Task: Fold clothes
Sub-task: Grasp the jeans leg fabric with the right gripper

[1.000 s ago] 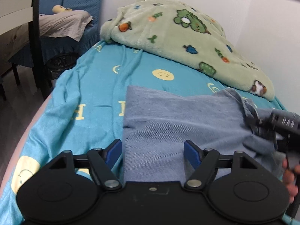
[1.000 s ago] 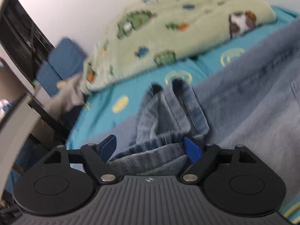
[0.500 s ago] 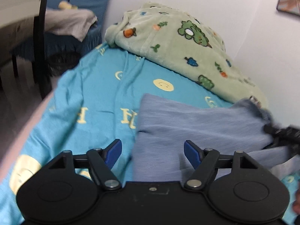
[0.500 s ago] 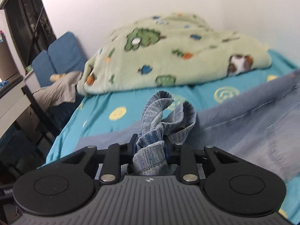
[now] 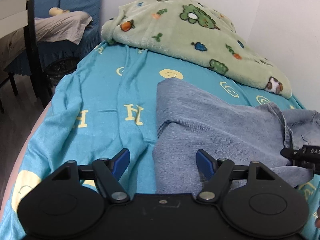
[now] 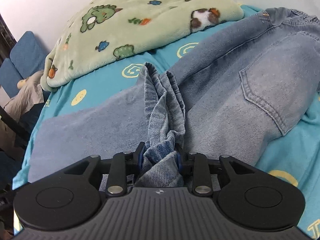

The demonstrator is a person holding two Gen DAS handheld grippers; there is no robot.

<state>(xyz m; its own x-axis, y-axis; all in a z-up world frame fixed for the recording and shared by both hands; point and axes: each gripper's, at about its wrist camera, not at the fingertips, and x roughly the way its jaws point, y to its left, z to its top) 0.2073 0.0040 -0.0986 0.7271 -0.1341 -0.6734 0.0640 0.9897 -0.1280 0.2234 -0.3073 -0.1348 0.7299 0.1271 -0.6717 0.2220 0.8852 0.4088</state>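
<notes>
While the bed (image 6: 288,144) is covered across the frame by a turquoise sheet, jeans (image 6: 230,92) are spread over its middle and right. A bunched hem (image 6: 160,158) is pinched low centre by the right tool (image 6: 159,156), its jaws easing apart. The left tool (image 5: 162,160) is held open over the jeans' edge.

My jeans (image 6: 230,92) are faded blue denim, lying spread across the turquoise bedsheet (image 6: 290,140) just below the green blanket. The back pocket faces up and the waistband sits at the sheet's far right. The leg hems (image 6: 164,108) are bunched into a raised, crumpled ridge over the flat legs.
</notes>
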